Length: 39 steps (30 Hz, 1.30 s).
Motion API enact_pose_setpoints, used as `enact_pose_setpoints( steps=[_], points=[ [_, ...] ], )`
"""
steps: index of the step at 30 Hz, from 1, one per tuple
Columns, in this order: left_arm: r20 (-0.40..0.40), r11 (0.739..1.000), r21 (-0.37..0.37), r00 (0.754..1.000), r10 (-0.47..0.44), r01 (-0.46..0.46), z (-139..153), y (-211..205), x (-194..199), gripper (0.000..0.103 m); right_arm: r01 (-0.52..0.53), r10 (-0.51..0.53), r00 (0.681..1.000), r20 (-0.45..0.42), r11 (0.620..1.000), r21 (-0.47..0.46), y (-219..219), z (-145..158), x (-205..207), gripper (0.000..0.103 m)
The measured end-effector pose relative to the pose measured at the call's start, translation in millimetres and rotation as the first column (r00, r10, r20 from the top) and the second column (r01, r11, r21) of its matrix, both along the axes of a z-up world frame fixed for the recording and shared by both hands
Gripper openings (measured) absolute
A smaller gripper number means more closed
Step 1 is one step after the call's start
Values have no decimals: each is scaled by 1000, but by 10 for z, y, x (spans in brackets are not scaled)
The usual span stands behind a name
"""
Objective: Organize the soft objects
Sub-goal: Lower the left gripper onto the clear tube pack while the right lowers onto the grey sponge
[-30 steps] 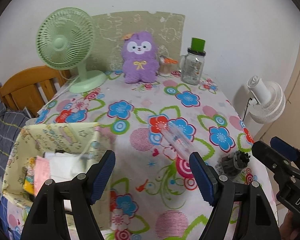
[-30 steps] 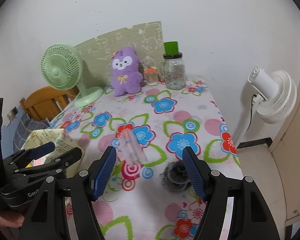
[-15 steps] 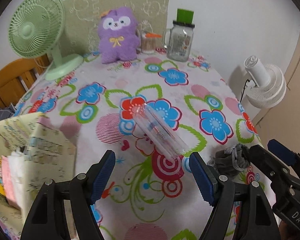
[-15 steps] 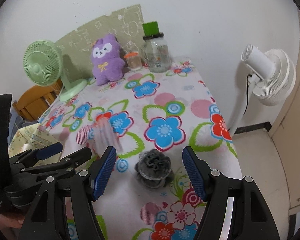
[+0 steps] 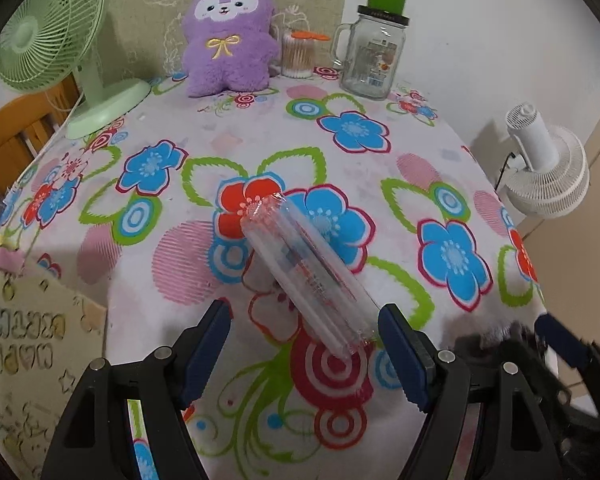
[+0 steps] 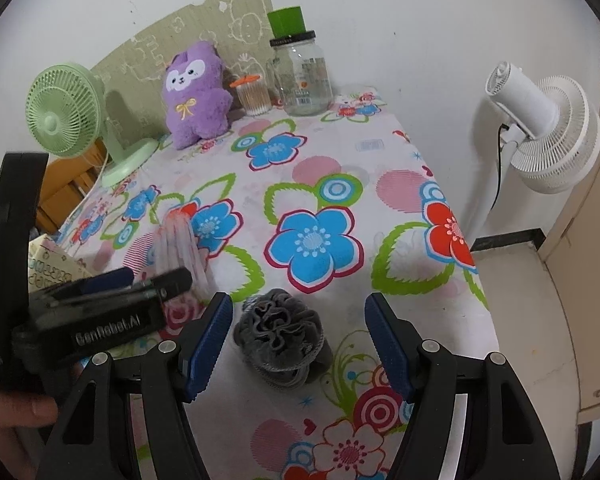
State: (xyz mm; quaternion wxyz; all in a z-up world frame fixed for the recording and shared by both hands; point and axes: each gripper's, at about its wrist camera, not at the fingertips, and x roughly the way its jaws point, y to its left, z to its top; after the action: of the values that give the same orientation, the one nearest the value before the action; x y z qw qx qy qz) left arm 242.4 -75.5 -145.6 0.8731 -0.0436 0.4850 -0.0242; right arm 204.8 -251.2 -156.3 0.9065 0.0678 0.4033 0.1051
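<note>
Covering the table [image 6: 384, 208]: a flowered cloth, white wall behind. Ranged along the far edge: green fan [image 5: 56, 36], purple plush [image 5: 228, 36], swab jar [image 5: 298, 54], glass mug [image 5: 374, 56]. Standing off the right edge, on the floor: white fan [image 6: 540, 128]. Crowding the left edge: a yellow box [image 5: 32, 352]. Open cloth mid-table.

Left gripper [image 5: 304, 348] spread wide, empty, its tips flanking the near end of a clear packet [image 5: 304, 268] lying diagonally. Right gripper [image 6: 298, 344] likewise parted, bracketing a grey pouf [image 6: 280, 332] near the front edge, pads apart from it.
</note>
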Motion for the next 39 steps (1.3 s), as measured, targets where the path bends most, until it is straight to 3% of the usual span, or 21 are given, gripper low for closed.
enact_pose_setpoints(
  steps=[14,23,27,32,35,39],
  points=[
    [-35,1000,-23,999,9,-10,-184,-35,256,97,-25,25,1000,-19,1000,9,50,-168,167,72],
    [-21,999,-41,1000,-5,4,-73,-39,275,96,-39,39,999,-19,999,6,71,-188,180,72],
    [-47,999,-32,999,9,-11,-160,-48,365,96,-43,43,999,-20,999,7,81,-196,189,72],
    [-30,997,81,999,14,-11,-261,-132,406,97,-47,47,999,-24,999,1,83,-201,194,72],
    [-21,996,77,999,35,-33,-251,-84,402,86,-49,49,999,-19,999,5,76,-204,181,72],
    [-6,997,60,999,48,-48,-192,0,395,50,-50,50,999,-20,999,9,79,-206,183,72]
  ],
)
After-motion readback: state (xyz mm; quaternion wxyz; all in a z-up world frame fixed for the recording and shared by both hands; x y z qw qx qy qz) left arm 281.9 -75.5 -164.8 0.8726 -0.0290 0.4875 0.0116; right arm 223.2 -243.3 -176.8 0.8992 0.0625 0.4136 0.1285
